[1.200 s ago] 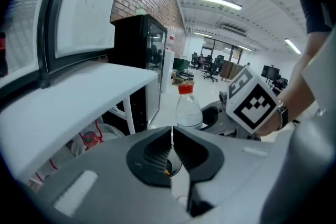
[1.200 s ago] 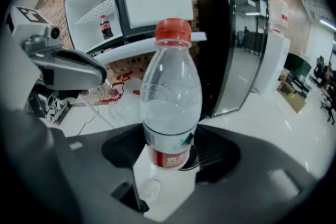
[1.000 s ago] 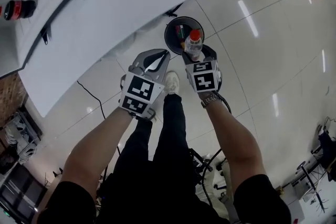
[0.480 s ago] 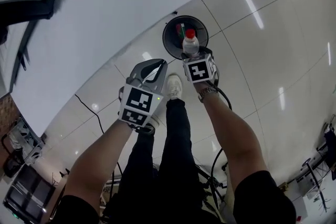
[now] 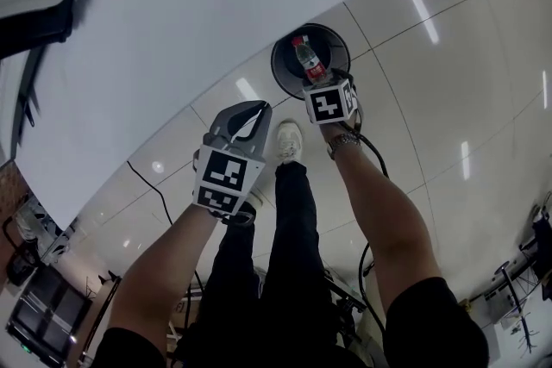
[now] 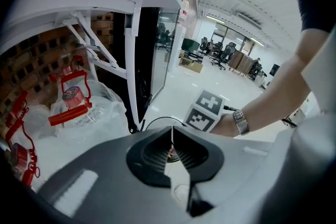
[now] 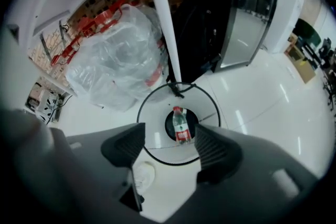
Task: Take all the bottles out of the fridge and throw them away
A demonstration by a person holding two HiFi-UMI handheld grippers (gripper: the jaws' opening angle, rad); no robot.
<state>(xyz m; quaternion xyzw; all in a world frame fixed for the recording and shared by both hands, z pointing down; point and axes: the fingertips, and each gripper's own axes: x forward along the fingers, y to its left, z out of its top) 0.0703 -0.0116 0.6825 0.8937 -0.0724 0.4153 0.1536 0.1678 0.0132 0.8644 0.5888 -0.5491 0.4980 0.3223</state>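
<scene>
Only the left gripper view showed the left gripper [image 6: 171, 140] with its jaws pressed together on nothing, and clear bags [image 6: 79, 107] with red handles to its left. The right gripper view showed the right gripper [image 7: 169, 145] with jaws apart above the black bin [image 5: 285, 69]. Inside the bin's opening was a clear bottle [image 7: 181, 126], red-capped and red-labelled, free of both jaws.

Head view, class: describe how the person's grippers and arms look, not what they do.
The left gripper and right gripper are grey moulded shells, each bearing a white cube with black square markers. A black cable trails from the right one. A metal wristwatch sits on the right wrist; the sleeves are short and black.
</scene>
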